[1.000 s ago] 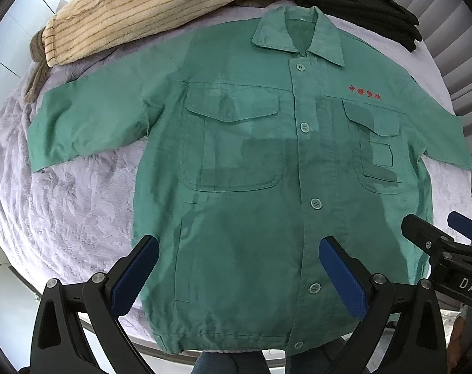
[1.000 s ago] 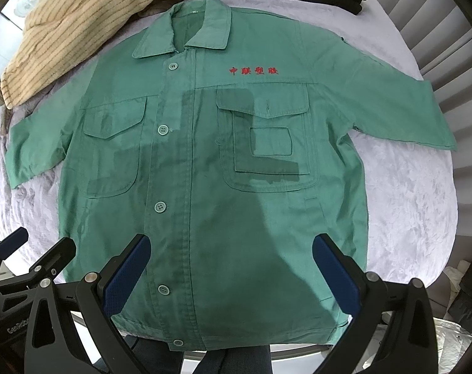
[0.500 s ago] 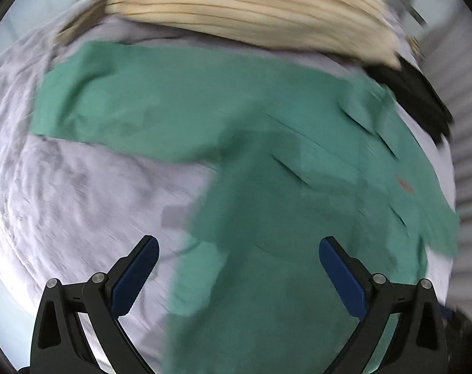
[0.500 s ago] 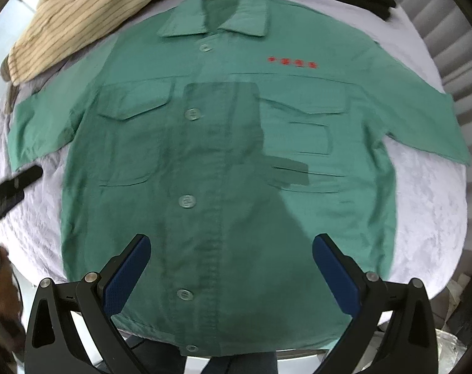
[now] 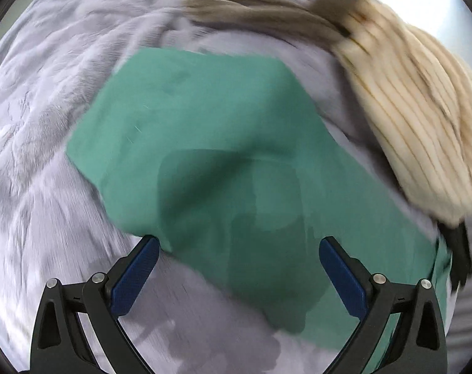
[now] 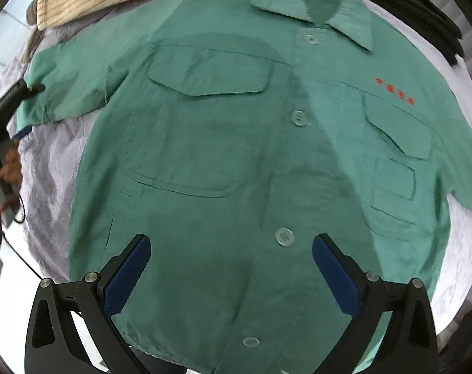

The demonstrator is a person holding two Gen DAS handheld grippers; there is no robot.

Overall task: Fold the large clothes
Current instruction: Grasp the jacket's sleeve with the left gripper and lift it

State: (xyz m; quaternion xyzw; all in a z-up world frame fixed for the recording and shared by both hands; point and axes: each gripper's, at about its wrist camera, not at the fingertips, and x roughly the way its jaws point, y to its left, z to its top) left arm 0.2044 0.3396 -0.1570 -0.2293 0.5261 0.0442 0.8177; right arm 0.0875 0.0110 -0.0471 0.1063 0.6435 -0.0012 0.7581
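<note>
My left gripper point(image 5: 239, 268) is spread wide with nothing between its blue pads point(image 5: 133, 275), low in the frame over the end of a green sleeve point(image 5: 189, 143). The sleeve runs from mid-left down to the lower right across the grey cloth point(image 5: 39, 118). A cream striped garment point(image 5: 416, 124) lies at the upper right, blurred.

My right gripper point(image 6: 231, 268) is just as wide open and holds nothing, low in its frame over the lower front of the jacket point(image 6: 236, 155). The jacket lies flat, front up and buttoned, collar point(image 6: 317, 6) at the top, red lettering point(image 6: 394, 92) at the right. At the left edge my left gripper's tip point(image 6: 14, 93) is at the sleeve cuff point(image 6: 36, 93); I can't tell if it touches. Black clothes point(image 6: 422, 21) sit at the upper right.
</note>
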